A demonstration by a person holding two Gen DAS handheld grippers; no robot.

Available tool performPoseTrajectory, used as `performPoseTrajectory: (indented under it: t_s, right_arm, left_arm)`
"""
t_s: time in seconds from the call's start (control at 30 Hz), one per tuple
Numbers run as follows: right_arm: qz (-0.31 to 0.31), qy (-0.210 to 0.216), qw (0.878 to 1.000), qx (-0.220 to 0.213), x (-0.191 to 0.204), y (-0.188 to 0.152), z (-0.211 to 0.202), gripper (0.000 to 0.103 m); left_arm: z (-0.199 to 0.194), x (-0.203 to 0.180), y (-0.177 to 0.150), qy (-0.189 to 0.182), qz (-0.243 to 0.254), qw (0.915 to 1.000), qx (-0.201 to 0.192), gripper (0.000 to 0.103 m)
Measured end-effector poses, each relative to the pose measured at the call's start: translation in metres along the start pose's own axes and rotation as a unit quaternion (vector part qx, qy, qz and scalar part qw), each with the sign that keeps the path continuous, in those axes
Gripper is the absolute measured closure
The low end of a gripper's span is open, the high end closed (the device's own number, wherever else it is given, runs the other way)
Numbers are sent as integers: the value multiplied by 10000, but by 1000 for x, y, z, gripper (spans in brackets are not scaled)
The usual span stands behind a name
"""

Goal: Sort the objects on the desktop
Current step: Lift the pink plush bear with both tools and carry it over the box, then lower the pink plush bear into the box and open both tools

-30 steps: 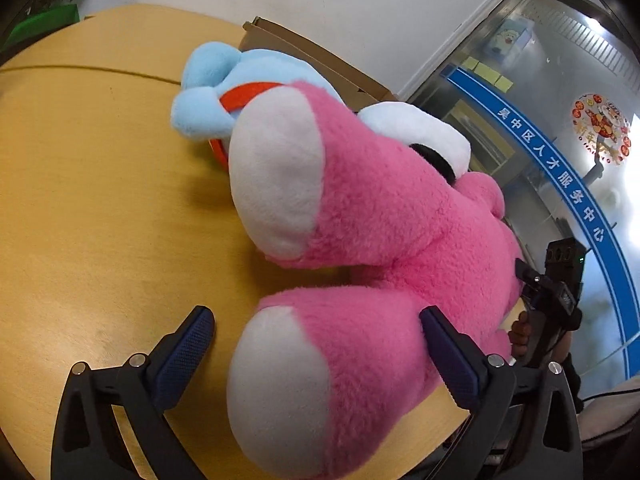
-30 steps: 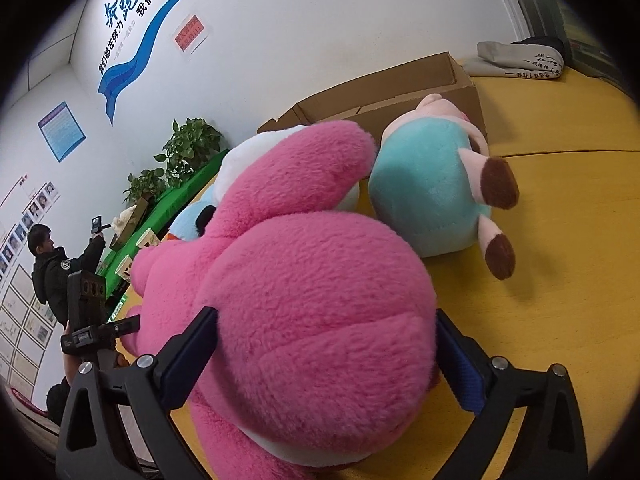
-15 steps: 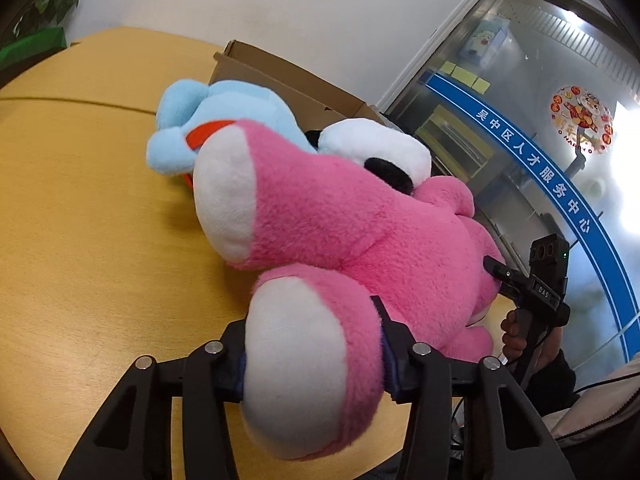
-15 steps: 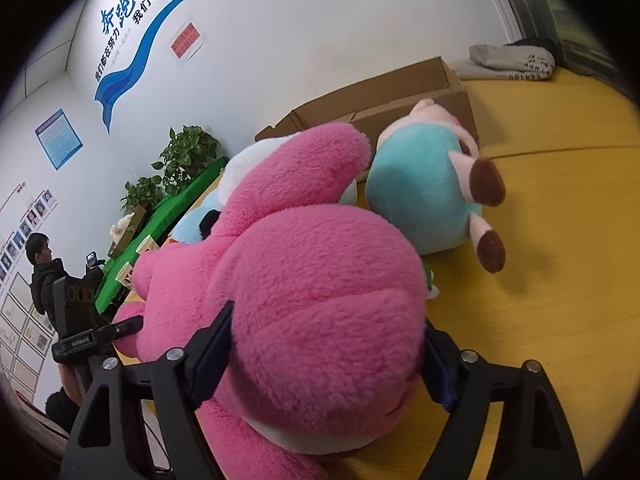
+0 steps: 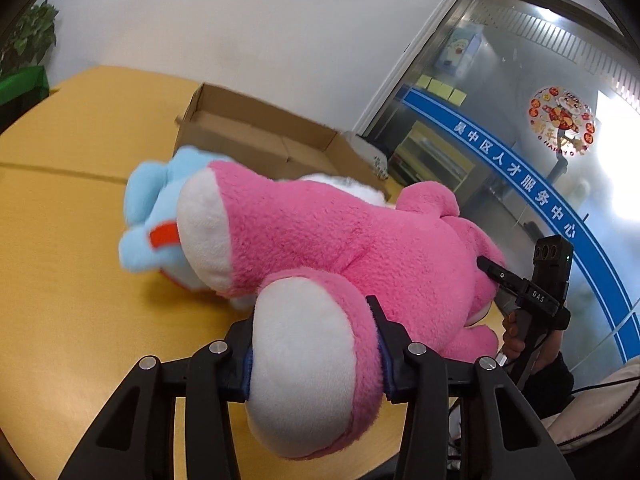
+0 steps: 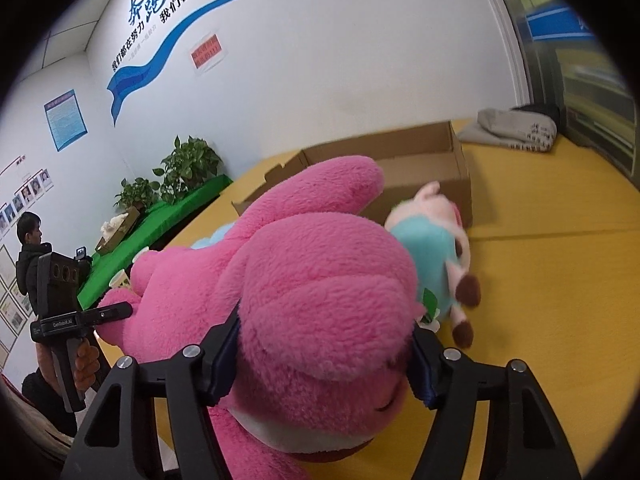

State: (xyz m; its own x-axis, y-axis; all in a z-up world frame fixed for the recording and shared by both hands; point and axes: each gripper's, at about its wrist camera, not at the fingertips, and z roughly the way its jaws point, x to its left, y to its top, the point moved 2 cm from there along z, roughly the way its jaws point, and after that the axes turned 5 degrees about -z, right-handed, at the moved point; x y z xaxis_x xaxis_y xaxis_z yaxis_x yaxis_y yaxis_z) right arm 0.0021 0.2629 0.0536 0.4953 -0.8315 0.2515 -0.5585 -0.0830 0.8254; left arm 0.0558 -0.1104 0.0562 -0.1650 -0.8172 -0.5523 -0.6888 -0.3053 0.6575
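A big pink plush bear lies across the yellow table. My left gripper is shut on one of its white-soled feet. My right gripper is shut on the bear's head at the other end; it also shows at the right of the left wrist view. The bear is held up off the table. An open cardboard box stands behind it, also in the right wrist view. A light blue plush with an orange band lies behind the bear. A teal-bodied pig plush lies beside the bear's head.
A folded grey cloth lies at the table's far corner. Potted plants stand on a green-covered shelf beyond the table edge. A glass door with a blue stripe is on the right. A person stands in the background.
Both grippers closed on the pink bear, the left on a foot and the right on the head. The bear has risen from the table and the box is more in view.
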Motion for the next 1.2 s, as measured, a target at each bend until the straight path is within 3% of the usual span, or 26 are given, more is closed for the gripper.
performPoseTrajectory:
  t_s: [0.2,0.4,0.53,0.7,0.83,0.97,1.1,1.2]
  right_arm:
    - [-420,27,9977,-539,1,75,5,37]
    - [-840,83,9916,-977,-11,182,50,37]
    - [-982,98,9888,-1122,-31,254,100,37]
    - [-743,58,9917,-1049,-93,314,197,37]
    - [-441,-65,9974,-573,-148,316,290,37]
    - [-153,-427,9975,539,-186,285,372,37]
    - [-165,-616,9903,1237,-195,256,396,37]
    - [43,-577,9900,1287,-201,254,390,37]
  left_arm:
    - [-1,-22,82,-111,367,9984,-420,55]
    - [41,-24,206,4,787,9943,-714,55]
    - [92,-16,297,26,938,9926,-767,55]
    - [198,20,383,269,855,9946,-527,55]
    - [301,73,400,679,451,9965,166,55]
    - [379,122,378,1040,27,9902,930,57]
    - [388,130,362,1119,50,9880,1065,57]
    - [382,126,364,1075,11,9885,1065,57]
